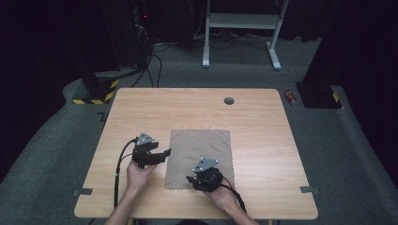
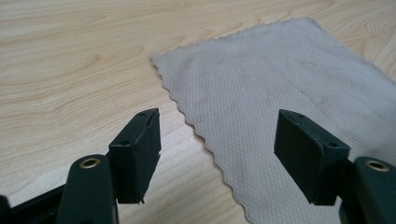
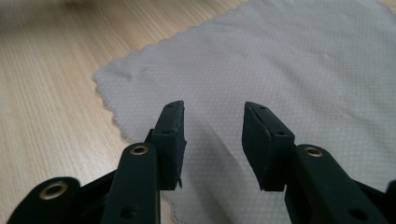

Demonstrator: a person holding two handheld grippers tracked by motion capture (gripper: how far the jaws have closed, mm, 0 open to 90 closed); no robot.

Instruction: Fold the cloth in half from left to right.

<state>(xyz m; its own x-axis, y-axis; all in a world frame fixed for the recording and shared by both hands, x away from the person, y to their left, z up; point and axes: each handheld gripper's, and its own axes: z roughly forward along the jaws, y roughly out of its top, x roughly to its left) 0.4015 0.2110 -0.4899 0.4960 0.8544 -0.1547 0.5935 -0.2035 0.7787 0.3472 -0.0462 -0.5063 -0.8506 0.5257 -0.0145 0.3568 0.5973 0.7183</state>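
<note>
Wooden table [image 1: 263, 117], grey cloth [image 1: 199, 157] flat, beneath both grippers' parted fingers [image 3: 170, 135]

Cloth [image 1: 199, 152]: grey-beige, fine waffle weave, scalloped edge.
Table [image 1: 263, 122]: light wood grain; grey plug [image 1: 229, 101].
Left gripper [image 1: 162, 153]: black, grey top plate.
Right gripper [image 1: 191, 180]: black, grey top plate.
Floor [image 1: 328, 140]: dark grey carpet.

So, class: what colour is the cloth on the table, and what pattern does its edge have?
Grey-beige cloth with a scalloped, wavy edge; clearest in the left gripper view.
</note>
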